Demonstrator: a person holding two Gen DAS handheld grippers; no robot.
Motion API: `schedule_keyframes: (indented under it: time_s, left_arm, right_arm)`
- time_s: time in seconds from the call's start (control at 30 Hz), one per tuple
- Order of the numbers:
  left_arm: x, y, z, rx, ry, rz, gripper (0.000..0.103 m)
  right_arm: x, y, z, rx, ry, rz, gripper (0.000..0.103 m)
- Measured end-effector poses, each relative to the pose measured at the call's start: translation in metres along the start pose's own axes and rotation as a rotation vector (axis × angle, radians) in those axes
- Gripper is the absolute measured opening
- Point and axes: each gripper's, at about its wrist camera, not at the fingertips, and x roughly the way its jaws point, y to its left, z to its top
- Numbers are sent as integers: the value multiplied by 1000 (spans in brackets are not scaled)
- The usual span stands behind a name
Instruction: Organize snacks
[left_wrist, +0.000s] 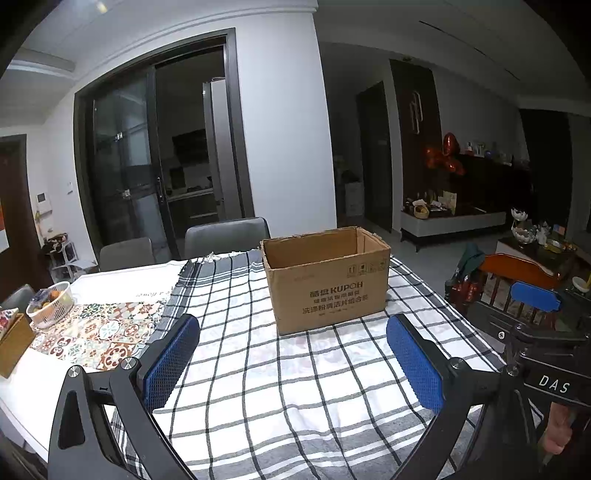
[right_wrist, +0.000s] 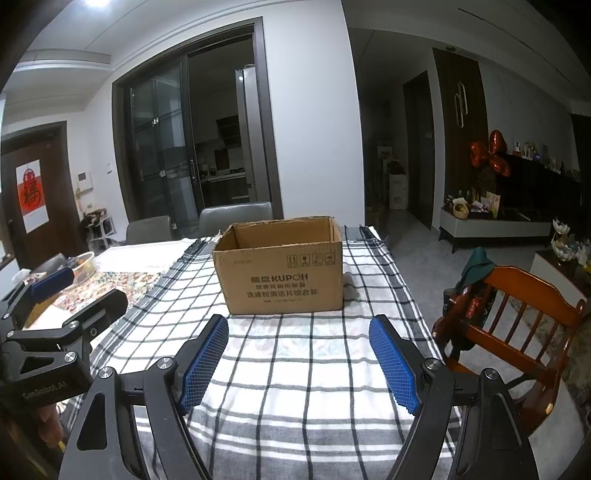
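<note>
We hold left gripper (left_wrist: 293, 363) and right gripper (right_wrist: 298, 362) spread wide, nothing pinched, above checked cloth (right_wrist: 295, 387). Open cardboard box (right_wrist: 282, 266) sits ahead, mid-table; inside hidden. No snacks visible on cloth, so stage unclear. We keep approach square to box.

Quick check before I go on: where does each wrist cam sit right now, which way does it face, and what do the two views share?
Left wrist: on the left gripper, low over the checked cloth, facing the open cardboard box; its own open blue pads frame the view, and the right gripper with a hand shows at the right edge.
Right wrist: on the right gripper, facing the same box; open pads, left gripper at the left edge, wooden chair on the right.
Shared: box, cloth, grey chairs, glass doors.
</note>
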Motion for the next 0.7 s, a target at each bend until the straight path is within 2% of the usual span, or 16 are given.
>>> schedule_keyframes:
  time_s: [0.7]
  left_arm:
    - [1, 1, -1, 0, 4, 3, 103]
  right_arm:
    - [-2, 1, 2, -2, -3, -7, 79]
